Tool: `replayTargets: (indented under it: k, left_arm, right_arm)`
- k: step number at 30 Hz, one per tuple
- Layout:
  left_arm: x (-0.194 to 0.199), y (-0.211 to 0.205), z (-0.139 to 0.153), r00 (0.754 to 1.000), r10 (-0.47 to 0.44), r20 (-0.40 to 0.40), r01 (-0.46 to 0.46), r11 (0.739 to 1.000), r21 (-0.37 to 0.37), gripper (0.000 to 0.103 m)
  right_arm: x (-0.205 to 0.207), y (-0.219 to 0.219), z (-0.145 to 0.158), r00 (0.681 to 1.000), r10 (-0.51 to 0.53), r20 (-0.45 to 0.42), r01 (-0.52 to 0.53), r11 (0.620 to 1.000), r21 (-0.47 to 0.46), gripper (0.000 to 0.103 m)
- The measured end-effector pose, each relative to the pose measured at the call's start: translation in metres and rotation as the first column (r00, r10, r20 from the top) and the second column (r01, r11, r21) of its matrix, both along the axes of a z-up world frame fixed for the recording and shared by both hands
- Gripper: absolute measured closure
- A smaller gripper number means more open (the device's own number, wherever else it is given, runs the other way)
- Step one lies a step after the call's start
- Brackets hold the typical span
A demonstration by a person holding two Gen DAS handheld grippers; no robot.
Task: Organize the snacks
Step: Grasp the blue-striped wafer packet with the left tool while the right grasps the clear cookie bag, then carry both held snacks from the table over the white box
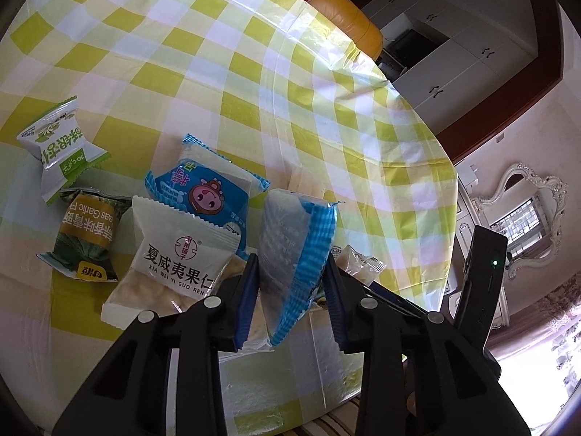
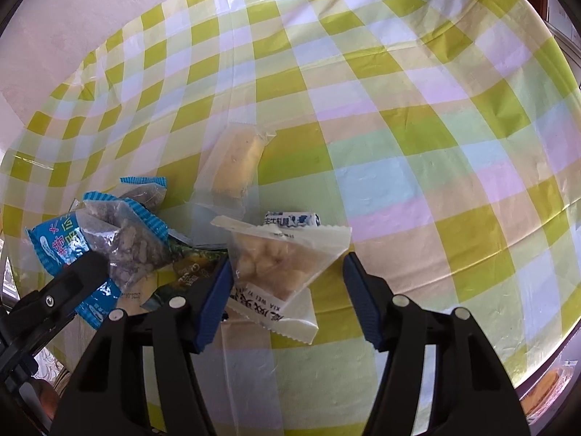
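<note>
My left gripper (image 1: 292, 283) is shut on a blue-edged clear snack packet (image 1: 290, 250) and holds it upright above the table. Left of it lie a white macadamia packet (image 1: 170, 265), a blue cartoon packet (image 1: 203, 189), a dark green garlic-pea packet (image 1: 83, 232) and a green-and-white packet (image 1: 60, 145). My right gripper (image 2: 287, 276) is open, its jaws either side of a white nut packet (image 2: 283, 265) lying on the cloth. The left gripper's finger (image 2: 72, 283) and its packet (image 2: 120, 239) show at the right wrist view's left.
A clear packet with a yellow cake (image 2: 232, 163) lies beyond the right gripper, a small blue-and-white candy (image 2: 290, 219) beside the nut packet. The green-checked tablecloth (image 2: 399, 127) covers the round table. An orange chair (image 1: 348, 18) and white cabinets (image 1: 454, 58) stand behind.
</note>
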State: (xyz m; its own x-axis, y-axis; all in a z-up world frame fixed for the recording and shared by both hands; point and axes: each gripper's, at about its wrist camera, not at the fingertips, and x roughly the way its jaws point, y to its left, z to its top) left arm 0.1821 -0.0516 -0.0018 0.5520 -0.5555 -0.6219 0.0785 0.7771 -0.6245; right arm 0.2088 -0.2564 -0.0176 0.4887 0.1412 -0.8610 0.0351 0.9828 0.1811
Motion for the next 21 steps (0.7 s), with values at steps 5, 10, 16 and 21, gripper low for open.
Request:
replayTargets:
  k: [5,10,16,21]
  left_arm:
    - [-0.002,-0.001,0.002,1.000,-0.003,0.016,0.003,1.000,-0.001,0.071]
    - [-0.009,-0.001,0.008,0.999,-0.006,0.047,0.005,1.000,0.007,0.072]
    - [-0.015,-0.001,0.015,0.997,-0.004,0.076,0.003,1.000,0.009,0.072]
    - [-0.022,-0.003,0.023,0.993,-0.006,0.116,0.004,1.000,0.024,0.072]
  right_arm:
    - [-0.002,0.000,0.001,1.000,-0.004,0.007,0.004,1.000,-0.004,0.060]
    - [-0.010,-0.002,0.013,0.999,-0.015,0.043,0.016,1.000,-0.022,0.060]
    - [-0.021,-0.004,0.024,0.998,-0.024,0.063,0.027,0.999,-0.042,0.060]
    - [-0.031,-0.005,0.034,0.997,-0.025,0.078,0.029,0.998,-0.054,0.060]
